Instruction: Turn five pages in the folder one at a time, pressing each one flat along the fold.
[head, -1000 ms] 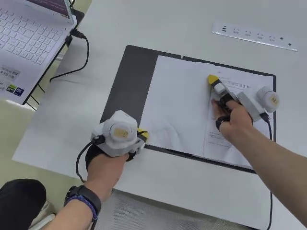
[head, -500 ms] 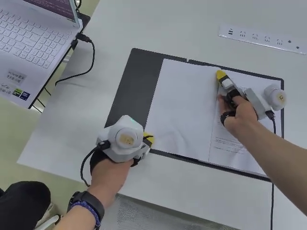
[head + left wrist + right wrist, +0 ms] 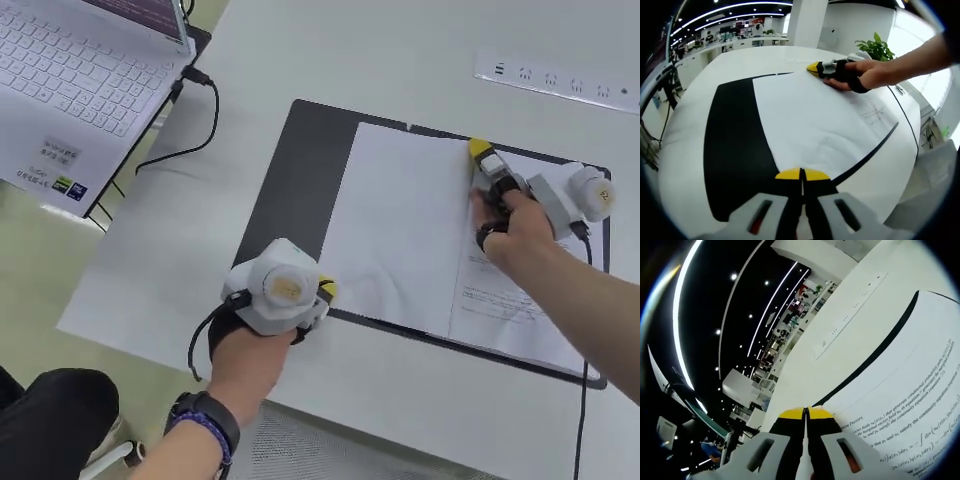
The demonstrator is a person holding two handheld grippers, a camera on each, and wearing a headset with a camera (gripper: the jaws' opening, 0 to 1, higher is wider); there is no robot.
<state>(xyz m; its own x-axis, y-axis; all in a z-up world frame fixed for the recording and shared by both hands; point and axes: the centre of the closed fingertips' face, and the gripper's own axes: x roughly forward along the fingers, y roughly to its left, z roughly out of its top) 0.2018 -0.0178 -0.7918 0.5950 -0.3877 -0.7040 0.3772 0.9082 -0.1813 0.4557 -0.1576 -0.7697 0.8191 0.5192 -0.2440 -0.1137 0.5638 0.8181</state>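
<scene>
A black folder [image 3: 290, 180] lies open on the white table, with a blank white page [image 3: 400, 230] turned over to its left half and a printed page [image 3: 510, 300] on the right. My right gripper [image 3: 481, 152] is shut, its yellow tips resting on the fold near the folder's far edge, by the printed page [image 3: 910, 390]. My left gripper [image 3: 325, 292] is shut with nothing between its jaws, its tips [image 3: 802, 174] at the folder's near edge by the blank page's [image 3: 810, 120] corner. From there the right gripper [image 3: 815, 67] lies across the page.
An open laptop [image 3: 80, 90] sits at the far left, and its black cable [image 3: 200, 130] runs toward the folder. A white power strip [image 3: 560, 80] lies beyond the folder. The table's near edge [image 3: 300, 400] is just behind my left hand.
My right gripper has slid along the fold toward the folder's far edge. The left gripper has stayed at the near edge. The camera has shifted.
</scene>
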